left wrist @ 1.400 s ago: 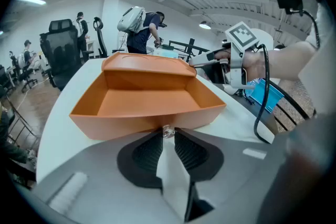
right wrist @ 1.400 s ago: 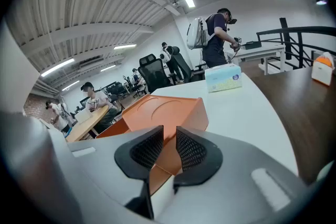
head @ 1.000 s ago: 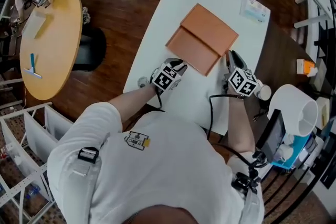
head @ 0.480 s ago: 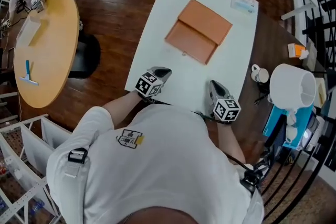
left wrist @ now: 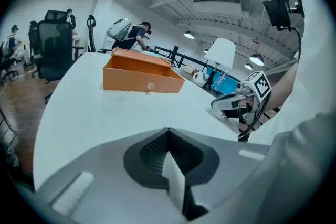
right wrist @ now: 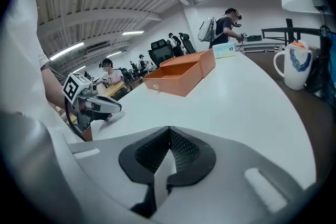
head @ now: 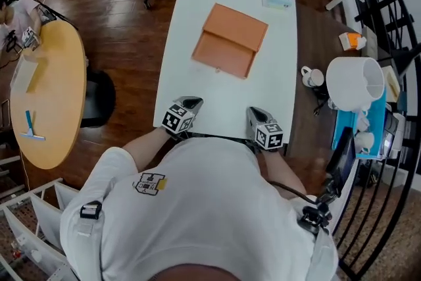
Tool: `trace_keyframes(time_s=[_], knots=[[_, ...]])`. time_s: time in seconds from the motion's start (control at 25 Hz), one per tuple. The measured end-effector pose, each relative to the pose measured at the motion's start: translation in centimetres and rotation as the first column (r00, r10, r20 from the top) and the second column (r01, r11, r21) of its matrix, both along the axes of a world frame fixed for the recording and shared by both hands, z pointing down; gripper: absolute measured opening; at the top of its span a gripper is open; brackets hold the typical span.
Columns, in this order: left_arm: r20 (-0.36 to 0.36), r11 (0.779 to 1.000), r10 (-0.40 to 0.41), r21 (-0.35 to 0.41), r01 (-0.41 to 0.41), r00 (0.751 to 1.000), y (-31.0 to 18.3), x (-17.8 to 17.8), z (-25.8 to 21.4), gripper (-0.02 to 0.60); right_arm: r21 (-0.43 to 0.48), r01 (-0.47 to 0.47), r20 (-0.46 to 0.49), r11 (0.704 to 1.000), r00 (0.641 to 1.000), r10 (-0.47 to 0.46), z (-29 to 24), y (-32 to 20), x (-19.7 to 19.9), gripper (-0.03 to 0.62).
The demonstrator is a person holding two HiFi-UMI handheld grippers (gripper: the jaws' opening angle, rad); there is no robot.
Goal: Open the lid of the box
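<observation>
- Orange box (head: 229, 41) looks light and the white table (head: 283, 69) smooth. Its lid seems already folded back, so a stray nudge could slide the box or tip the lid shut.
- Left gripper (head: 191, 103): jaws closed, empty, at the near table edge. The box is well ahead and to its right.
- Right gripper (head: 252, 113): jaws closed, nothing between them, also at the near edge. The box is well ahead and to its left.
- Mug (head: 310, 77) stands off to the right, and a wide right swing could clip it.
</observation>
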State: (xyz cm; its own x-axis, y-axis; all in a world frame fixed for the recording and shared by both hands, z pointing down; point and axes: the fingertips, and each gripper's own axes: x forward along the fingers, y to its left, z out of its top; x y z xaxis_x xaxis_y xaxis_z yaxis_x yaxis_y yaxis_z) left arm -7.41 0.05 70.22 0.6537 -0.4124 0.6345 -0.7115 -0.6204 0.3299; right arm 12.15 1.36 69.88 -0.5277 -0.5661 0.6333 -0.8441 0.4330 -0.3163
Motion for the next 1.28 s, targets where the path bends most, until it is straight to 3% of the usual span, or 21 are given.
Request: trace_keyframes(time_s=[0.28,1.28], knots=[[-0.051,1.0,-0.03,-0.009,0.029,0.998,-0.5,0.0,-0.6,0.0,0.044,0.019,-0.021,0.999,1.0,-0.018,-0.4,-0.2,0.1,-0.001],[-0.04,1.0,-0.017,0.009,0.018,0.999,-0.7,0.2,-0.2,0.0,0.063,0.119,-0.086,0.991,0.99,-0.113,0.2,0.4,-0.7,-0.002]])
